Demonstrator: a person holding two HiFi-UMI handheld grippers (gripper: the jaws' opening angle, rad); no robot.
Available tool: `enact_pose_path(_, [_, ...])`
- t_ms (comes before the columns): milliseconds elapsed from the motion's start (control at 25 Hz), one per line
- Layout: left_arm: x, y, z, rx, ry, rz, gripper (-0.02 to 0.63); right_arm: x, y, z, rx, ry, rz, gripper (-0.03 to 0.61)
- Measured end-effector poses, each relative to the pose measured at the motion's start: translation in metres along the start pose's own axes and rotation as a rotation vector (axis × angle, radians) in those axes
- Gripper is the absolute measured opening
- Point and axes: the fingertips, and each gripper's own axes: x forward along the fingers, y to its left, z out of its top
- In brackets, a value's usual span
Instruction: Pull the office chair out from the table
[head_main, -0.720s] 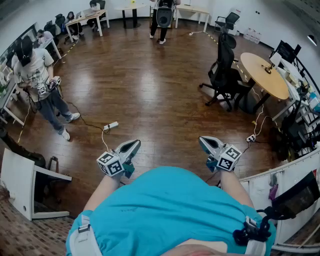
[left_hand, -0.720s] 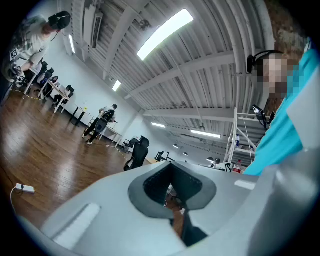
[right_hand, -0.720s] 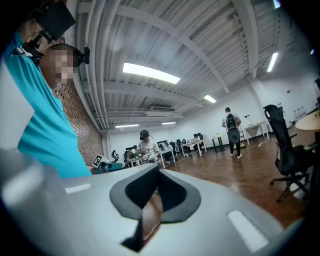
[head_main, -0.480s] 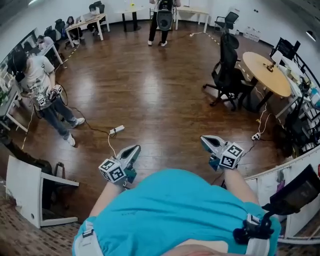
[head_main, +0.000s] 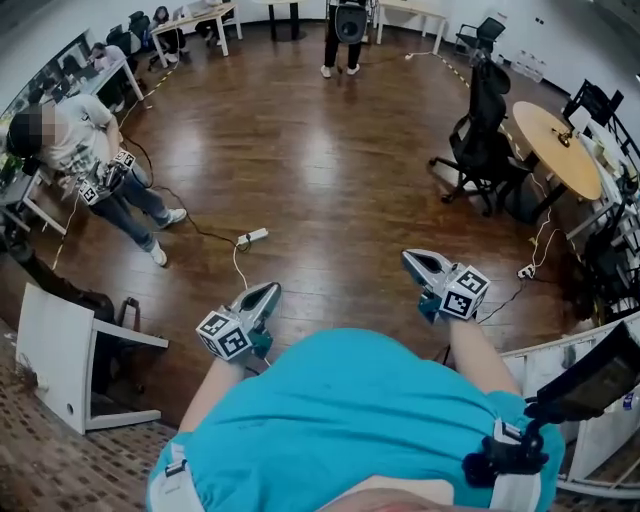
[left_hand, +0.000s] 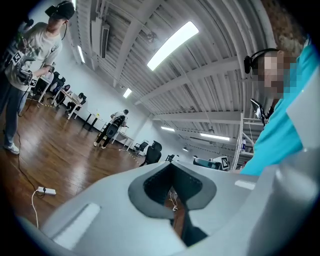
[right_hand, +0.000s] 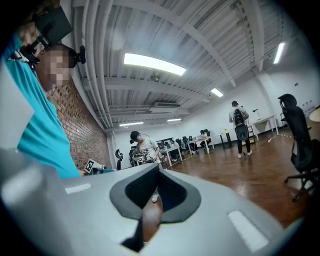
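**Head view, approach stage.** The person is standing well apart from the office chair. The chair is sitting at upper right of the frame, just beside the round table, and nothing is touching it.

L gripper and R gripper are hovering at lower centre, just ahead of the person's torso, and are pointing out over the bare wood floor.

**Tongs:** both are showing jaws together w/ nothing held. In each gripper view only floor is showing through the notch.

**Judgement:** the pull is not yet begun, so closing the distance to the chair is the step in hand. The next move is probably calling for:
- walking toward upper right of the frame;
- opening one gripper's jaws;
- closing them on a graspable part, e.g. backrest edge or armrest;
- then drawing the chair away from the table.

The chair is likely rolling freely on this floor, so a steady, level pull should do.
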Motion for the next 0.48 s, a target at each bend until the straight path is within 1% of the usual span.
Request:
enact_pose_path(120, [0.003, -0.001, -0.008, 0.002, 0.010, 0.014, 0.000, -0.004, -0.008, 0.001, 0.000, -0.002, 0.007, 0.000])
enact_pose_path(240, [0.019, 0.000, -0.020, -0.003, 0.021, 0.018, 0.000, -0.019, -0.028, -0.001, 0.007, -0.014, -0.003, 0.000])
enact_pose_path(360, [0.064, -0.017, -0.038, 0.029, 0.038, -0.002, 0.000, -0.057, -0.062, 0.004, 0.010, -0.031, -0.015, 0.000])
enact_pose_path(480, [0.133, -0.038, -0.065, 0.060, 0.048, -0.019, 0.000, -0.113, -0.123, 0.007, -0.004, -0.054, -0.034, 0.000])
